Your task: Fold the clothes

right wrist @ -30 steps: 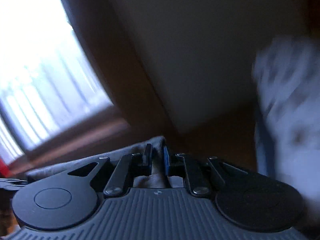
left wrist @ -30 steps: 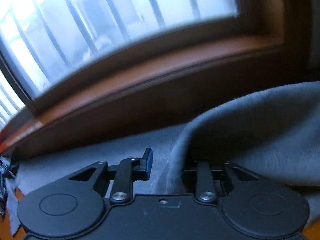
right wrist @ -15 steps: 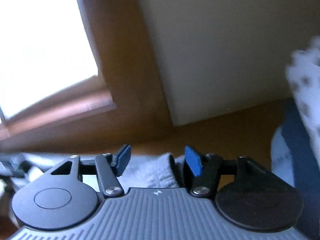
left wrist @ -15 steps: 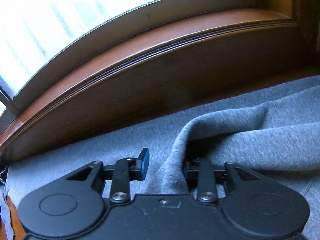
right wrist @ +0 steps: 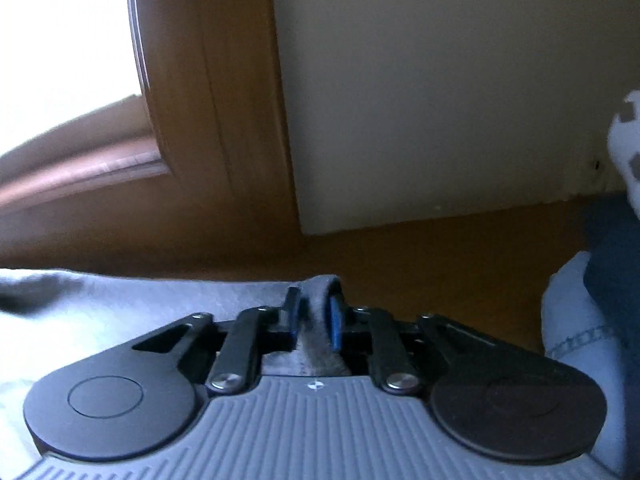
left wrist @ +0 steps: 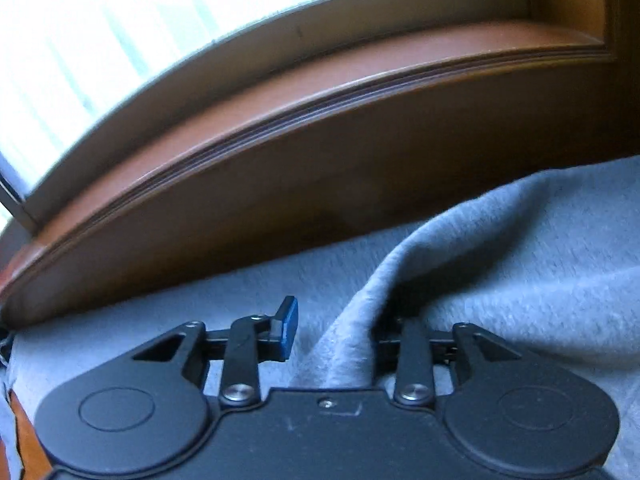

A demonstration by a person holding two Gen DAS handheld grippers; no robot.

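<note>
**Both grips thin on the cloth edge**

Right gripper [right wrist: 314, 320] has just closed on a pinch of grey cloth [left wrist: 500, 280]. Left gripper [left wrist: 332, 332] has been opening — fold between the jaws, left pad clear; it may slip. Sill [left wrist: 320, 128] close ahead; open tabletop [right wrist: 440, 256] on the right.

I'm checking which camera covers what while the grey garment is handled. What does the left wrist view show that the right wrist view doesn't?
Only the left wrist view: the left gripper, open, with a raised fold beside its blue pad.

Only the right wrist view: the right gripper shut on a pinch of cloth, a cream wall, and a white and blue cloth pile.

Both: the grey garment and the wooden window frame.
</note>
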